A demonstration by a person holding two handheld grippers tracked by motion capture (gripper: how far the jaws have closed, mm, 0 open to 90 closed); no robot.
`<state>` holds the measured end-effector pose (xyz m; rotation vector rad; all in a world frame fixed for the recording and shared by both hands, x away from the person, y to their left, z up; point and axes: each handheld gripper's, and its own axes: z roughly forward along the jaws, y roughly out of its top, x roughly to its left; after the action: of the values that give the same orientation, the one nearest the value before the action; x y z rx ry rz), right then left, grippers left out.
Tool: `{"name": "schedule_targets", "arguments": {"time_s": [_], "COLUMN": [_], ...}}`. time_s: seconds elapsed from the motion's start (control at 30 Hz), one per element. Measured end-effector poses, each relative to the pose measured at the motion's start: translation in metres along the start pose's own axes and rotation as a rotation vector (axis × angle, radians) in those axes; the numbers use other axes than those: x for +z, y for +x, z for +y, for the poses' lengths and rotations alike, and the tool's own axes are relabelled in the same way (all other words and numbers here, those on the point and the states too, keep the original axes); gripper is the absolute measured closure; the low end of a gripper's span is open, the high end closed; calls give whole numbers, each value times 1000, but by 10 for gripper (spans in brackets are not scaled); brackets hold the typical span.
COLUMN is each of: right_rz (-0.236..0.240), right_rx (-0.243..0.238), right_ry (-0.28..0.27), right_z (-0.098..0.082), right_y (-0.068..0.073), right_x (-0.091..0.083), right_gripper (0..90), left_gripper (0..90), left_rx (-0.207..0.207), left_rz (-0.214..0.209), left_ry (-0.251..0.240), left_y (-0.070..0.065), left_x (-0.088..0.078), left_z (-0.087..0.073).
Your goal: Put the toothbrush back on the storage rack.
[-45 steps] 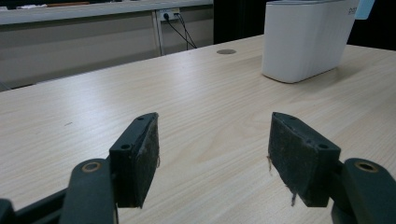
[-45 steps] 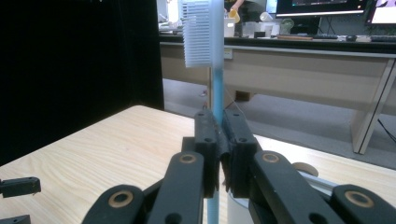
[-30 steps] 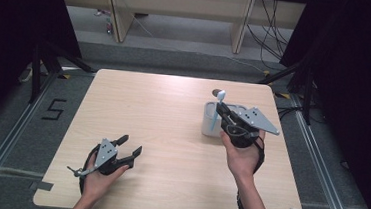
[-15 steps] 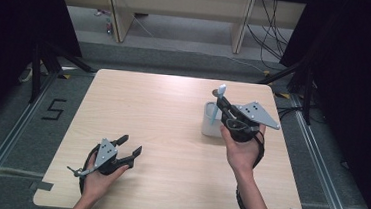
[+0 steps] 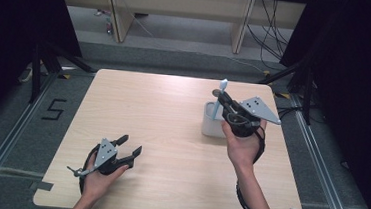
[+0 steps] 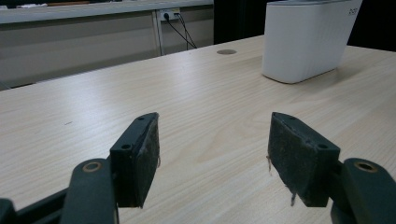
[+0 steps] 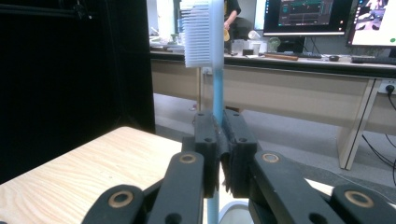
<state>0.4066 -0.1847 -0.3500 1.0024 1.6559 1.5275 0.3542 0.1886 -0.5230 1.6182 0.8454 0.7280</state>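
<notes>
A light-blue toothbrush (image 5: 219, 98) was gripped upright by its handle in the right tongs (image 5: 222, 98), the pads pressed together on it, bristle head uppermost. In the right gripper view the toothbrush (image 7: 215, 70) rose straight between the closed jaws of these tongs (image 7: 219, 154). Its lower end stood over the white holder cup (image 5: 211, 122), which sat on the bench (image 5: 168, 108) at about 3 o'clock from centre. The left tongs (image 5: 131, 148) were rested at 7 o'clock, well apart from the cup, jaws held wide with nothing between them (image 6: 212, 154). The cup (image 6: 308, 39) was seen at 1 o'clock ahead of them
</notes>
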Motion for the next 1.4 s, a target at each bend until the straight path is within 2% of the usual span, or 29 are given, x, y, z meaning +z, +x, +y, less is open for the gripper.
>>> {"name": "schedule_targets", "arguments": {"time_s": [0.2,0.23,0.37,0.4,0.53,0.6,0.77,0.87,1.03,1.17,1.23,1.33,1.37,1.4], "right_rz": [-3,-10,-8,-11,-10,-20,-23,-24,-28,-37,-29,-32,-44,-41], "right_rx": [-4,-17,3,-17,5,-10,4,-9,10,-8,14,18,6,16], "right_ry": [-11,-16,-14,-22,-16,-19,-8,-17,-7,-10,-7,-4,-4,0], "right_z": [3,4,6,7,7,7,7,8,8,7,6,6,6,5], "right_y": [-2,-3,-2,-4,-4,-5,-5,-7,-8,-12,-12,-13,-14,-14], "right_x": [3,4,6,8,12,14,18,21,24,28,31,33,33,35], "right_gripper": [857,857,857,857,857,857,857,857,857,857,857,857,857,857], "left_gripper": [340,340,341,341,341,341,341,341,341,341,341,341,341,341], "left_rx": [1,0,1,1,0,0,0,-1,-1,0,-1,-2,-1,-2], "left_rz": [0,0,0,1,1,1,1,1,1,0,1,1,1,1], "left_ry": [1,-1,1,1,1,0,0,-1,-2,-2,-2,-2,-2,-2], "left_y": [0,0,0,0,0,0,0,0,0,0,0,0,0,0], "left_x": [0,0,0,0,0,0,0,0,0,0,0,0,0,0], "left_z": [0,0,0,0,0,0,0,0,0,0,0,0,0,0]}}
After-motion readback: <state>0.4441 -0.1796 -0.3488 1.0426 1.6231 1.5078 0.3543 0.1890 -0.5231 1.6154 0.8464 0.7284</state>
